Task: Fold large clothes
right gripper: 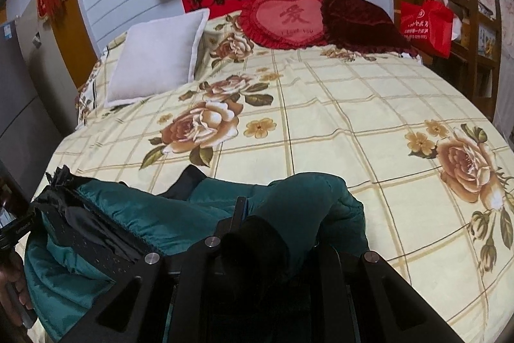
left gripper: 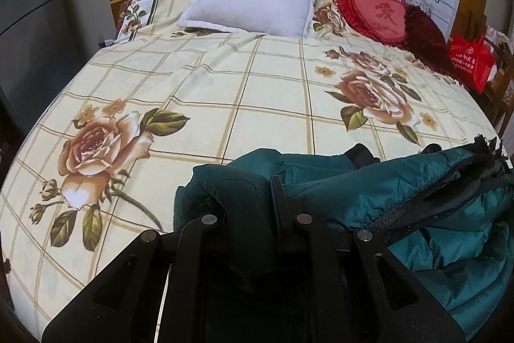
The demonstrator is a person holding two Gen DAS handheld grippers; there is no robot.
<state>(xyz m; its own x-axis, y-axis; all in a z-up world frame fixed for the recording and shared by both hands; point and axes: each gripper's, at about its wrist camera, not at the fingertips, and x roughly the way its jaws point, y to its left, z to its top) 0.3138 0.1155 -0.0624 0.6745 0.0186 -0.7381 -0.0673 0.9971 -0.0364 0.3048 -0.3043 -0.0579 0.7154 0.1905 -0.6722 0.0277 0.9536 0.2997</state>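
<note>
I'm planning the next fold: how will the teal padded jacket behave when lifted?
The teal padded jacket will probably sag between the left tool and right tool, as it already slumps. Its shiny shell may slide. Puffy quilting likely springs back.

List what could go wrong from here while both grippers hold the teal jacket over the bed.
1. The left gripper and right gripper each pinch only a thick bunched fold of the teal jacket, so the slick padded fabric might slip free.
2. The jacket's middle sags in a crumpled heap near the bedspread's front edge; it could slide off.
3. The dark lining is exposed and twisted, so a fold now may trap wrinkles.
</note>
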